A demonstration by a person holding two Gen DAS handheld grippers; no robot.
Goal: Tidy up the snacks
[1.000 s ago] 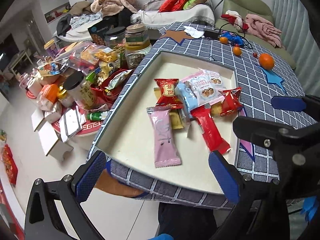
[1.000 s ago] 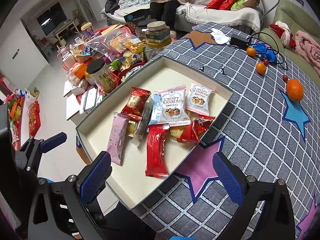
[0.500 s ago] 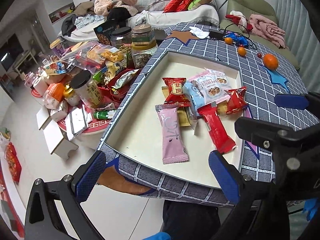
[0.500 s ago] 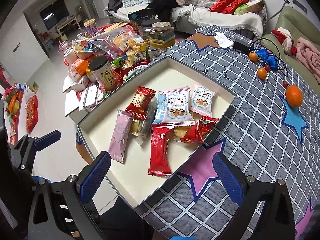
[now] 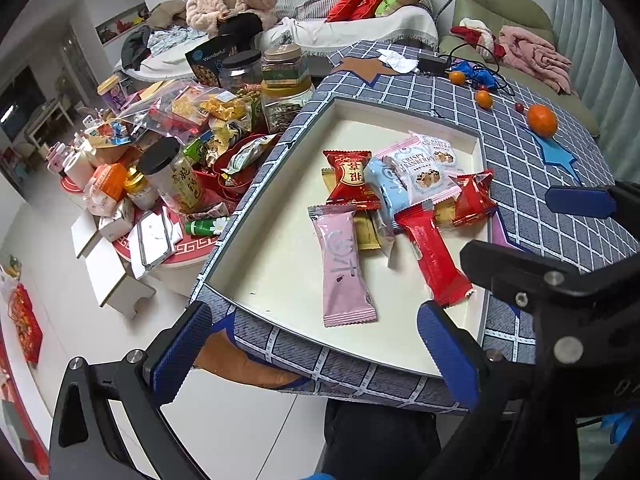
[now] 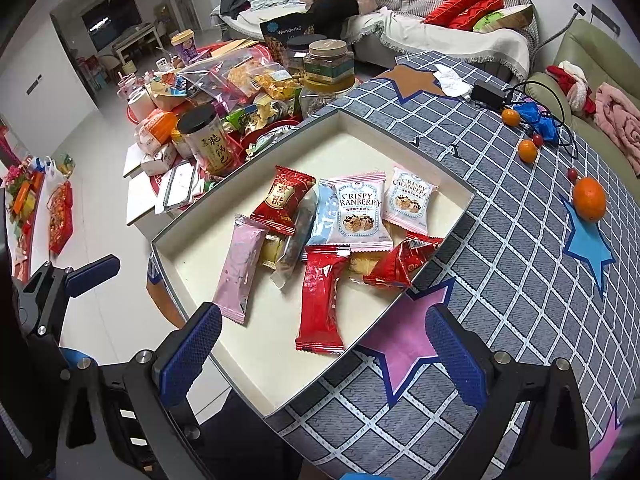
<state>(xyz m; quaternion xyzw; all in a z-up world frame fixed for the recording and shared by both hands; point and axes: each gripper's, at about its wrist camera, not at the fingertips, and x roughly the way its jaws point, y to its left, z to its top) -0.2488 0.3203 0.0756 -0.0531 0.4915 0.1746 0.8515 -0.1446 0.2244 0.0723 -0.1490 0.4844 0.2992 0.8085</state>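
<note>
A shallow cream tray (image 5: 280, 288) (image 6: 256, 356) lies on the checked tablecloth and holds several snack packets. Nearest me are a long pink packet (image 5: 343, 264) (image 6: 239, 267) and a long red packet (image 5: 434, 254) (image 6: 322, 300). Behind them lie a red square packet (image 5: 351, 178) (image 6: 283, 199), a light blue one (image 5: 386, 190), two Crispy Cranberry packets (image 6: 358, 212) (image 6: 410, 200) and a crumpled red one (image 5: 472, 198) (image 6: 400, 266). My left gripper (image 5: 316, 354) hangs open and empty over the tray's near edge. My right gripper (image 6: 322, 358) is also open and empty, just short of the long red packet.
A low side table (image 5: 188, 244) at the left is crowded with jars (image 5: 176, 176), bagged snacks and boxes. Oranges (image 6: 588, 199) and a cable lie on the far tablecloth. A person (image 5: 228, 2) sits on the sofa behind. The right gripper's arm (image 5: 560, 280) crosses the left view.
Both grippers have drawn slightly back and up from the tray, so the tray and packets sit a little farther into view. Nothing was picked up.
</note>
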